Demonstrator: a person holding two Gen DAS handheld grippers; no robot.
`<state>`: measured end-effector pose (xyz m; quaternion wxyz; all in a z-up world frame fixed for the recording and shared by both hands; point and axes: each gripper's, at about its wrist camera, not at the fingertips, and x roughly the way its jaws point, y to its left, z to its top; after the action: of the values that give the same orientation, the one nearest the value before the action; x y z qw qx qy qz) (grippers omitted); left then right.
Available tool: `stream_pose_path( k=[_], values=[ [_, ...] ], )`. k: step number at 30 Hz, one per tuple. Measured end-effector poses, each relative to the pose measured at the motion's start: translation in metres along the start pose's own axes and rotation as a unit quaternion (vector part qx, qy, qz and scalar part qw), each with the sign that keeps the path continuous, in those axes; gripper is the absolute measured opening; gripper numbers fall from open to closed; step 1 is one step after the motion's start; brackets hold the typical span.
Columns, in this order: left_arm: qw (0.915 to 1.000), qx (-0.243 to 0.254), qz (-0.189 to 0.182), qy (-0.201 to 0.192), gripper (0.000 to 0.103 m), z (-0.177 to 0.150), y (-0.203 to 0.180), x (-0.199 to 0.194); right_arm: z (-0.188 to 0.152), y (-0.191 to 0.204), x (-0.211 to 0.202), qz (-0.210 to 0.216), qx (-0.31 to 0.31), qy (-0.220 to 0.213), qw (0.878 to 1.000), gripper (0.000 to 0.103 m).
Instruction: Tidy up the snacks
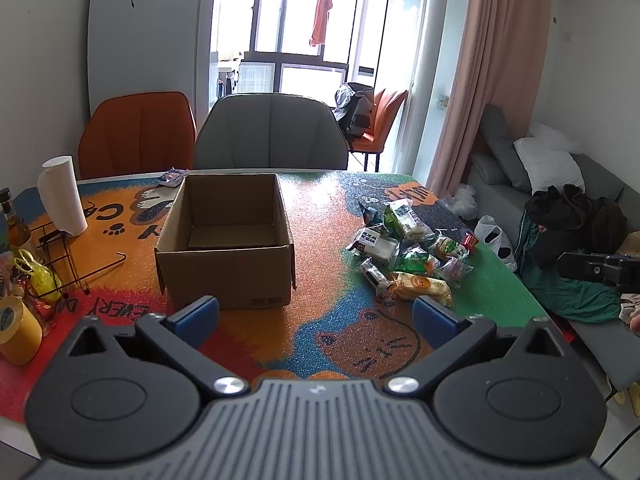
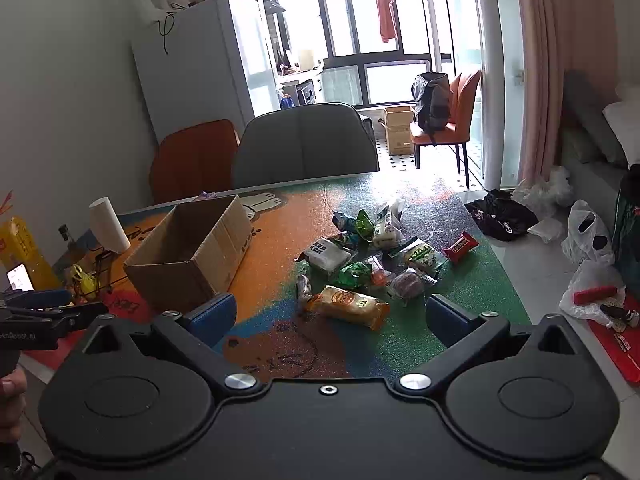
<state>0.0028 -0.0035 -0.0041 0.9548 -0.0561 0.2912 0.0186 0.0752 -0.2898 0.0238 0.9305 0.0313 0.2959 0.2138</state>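
An open, empty cardboard box [image 1: 226, 236] stands on the colourful table mat; it also shows in the right wrist view [image 2: 192, 252]. A pile of wrapped snacks [image 1: 408, 250] lies to the right of the box, also seen in the right wrist view [image 2: 368, 260]. A yellow bread pack [image 2: 346, 306] lies nearest the right gripper. My left gripper [image 1: 316, 316] is open and empty, held above the table's near edge before the box. My right gripper [image 2: 330, 316] is open and empty, just short of the bread pack.
A paper towel roll [image 1: 64, 196], a wire rack [image 1: 60, 256], a bottle [image 1: 14, 220] and a tape roll [image 1: 16, 330] crowd the table's left side. A small snack packet [image 1: 173, 178] lies behind the box. Grey [image 1: 272, 132] and orange [image 1: 138, 134] chairs stand behind the table.
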Motion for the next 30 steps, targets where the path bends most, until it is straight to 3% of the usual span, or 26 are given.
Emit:
stream_pose_path(
  k=[19,30],
  values=[
    [1.0,0.006,-0.005,0.0,0.103,-0.002,-0.001,0.004,-0.001,0.002,0.004,-0.008,-0.004,0.003,1.0,0.103],
    [0.9999,0.008,-0.012,0.003,0.103,0.005,-0.009,0.043,0.001,-0.017,0.033,-0.028,0.01,0.007,1.0,0.103]
  ],
)
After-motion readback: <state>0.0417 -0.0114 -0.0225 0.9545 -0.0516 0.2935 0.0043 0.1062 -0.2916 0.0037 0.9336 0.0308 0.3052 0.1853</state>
